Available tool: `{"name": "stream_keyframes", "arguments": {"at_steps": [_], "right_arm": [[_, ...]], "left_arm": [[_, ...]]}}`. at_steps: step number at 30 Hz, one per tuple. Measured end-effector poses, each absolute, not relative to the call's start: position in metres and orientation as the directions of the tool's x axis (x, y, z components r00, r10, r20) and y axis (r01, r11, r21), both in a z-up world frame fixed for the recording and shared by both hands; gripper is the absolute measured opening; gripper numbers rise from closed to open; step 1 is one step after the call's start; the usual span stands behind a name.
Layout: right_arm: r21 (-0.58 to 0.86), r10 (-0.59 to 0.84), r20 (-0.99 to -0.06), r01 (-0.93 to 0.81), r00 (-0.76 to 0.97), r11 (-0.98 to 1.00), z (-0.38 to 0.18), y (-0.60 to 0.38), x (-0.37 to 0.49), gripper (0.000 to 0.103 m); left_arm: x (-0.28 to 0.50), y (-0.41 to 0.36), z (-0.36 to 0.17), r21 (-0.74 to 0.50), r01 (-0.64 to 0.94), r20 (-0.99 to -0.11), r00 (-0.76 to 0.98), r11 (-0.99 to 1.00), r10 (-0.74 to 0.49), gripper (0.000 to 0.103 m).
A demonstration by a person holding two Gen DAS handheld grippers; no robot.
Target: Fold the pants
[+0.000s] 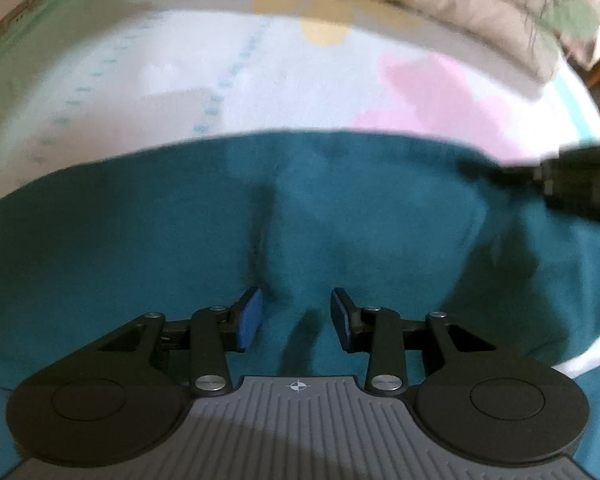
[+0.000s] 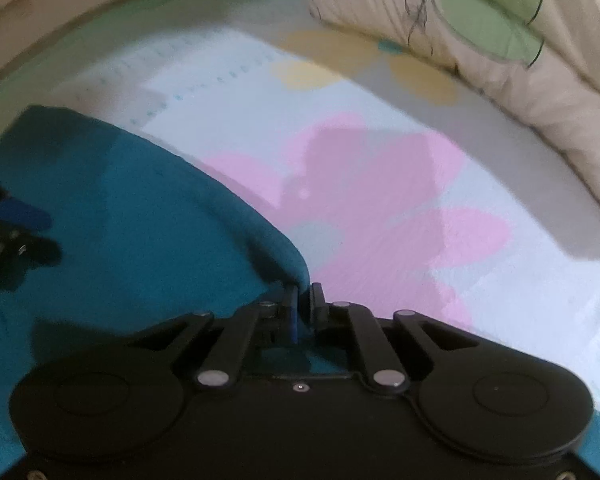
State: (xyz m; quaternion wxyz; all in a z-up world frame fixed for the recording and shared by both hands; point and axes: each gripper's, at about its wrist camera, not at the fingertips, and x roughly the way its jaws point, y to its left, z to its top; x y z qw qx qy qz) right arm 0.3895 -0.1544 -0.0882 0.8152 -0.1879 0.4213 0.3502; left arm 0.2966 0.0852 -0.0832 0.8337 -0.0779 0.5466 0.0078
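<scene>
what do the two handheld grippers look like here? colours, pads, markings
Left gripper: black linkage arms with silver rivets, two round black discs, blue pads, and a grey ribbed base plate bearing a small white crosshair mark. Right gripper: same black linkages, silver rivets and round discs, a blue pad edge showing, but its base looks black with one small silver dot. No cables, sleeves or hands visible.
</scene>
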Motion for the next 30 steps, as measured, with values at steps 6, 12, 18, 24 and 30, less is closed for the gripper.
{"name": "stream_keyframes", "arguments": {"at_steps": [6,12,18,24,30], "right_arm": [[-0.026,0.462,-0.746,-0.714,0.479,0.699,-0.06,-0.179,0.327,0.012],[-0.039,0.473,-0.723,-0.712,0.504,0.701,-0.059,-0.188,0.278,0.012],[-0.053,0.462,-0.724,-0.708,0.513,0.704,-0.07,-0.19,0.266,0.011],[-0.044,0.463,-0.71,-0.689,0.531,0.723,-0.073,-0.198,0.256,0.01],[-0.049,0.451,-0.704,-0.671,0.549,0.74,-0.075,-0.202,0.249,0.009]], "left_arm": [[0.306,0.07,-0.04,-0.248,-0.086,-0.872,0.454,0.965,-0.183,0.036],[0.312,0.045,-0.031,-0.362,-0.055,-0.85,0.429,0.931,-0.305,0.036],[0.307,0.03,-0.044,-0.426,-0.078,-0.842,0.399,0.902,-0.363,0.036],[0.3,0.027,-0.05,-0.439,-0.106,-0.844,0.389,0.892,-0.369,0.036],[0.294,0.029,-0.066,-0.438,-0.16,-0.856,0.374,0.885,-0.356,0.036]]}}
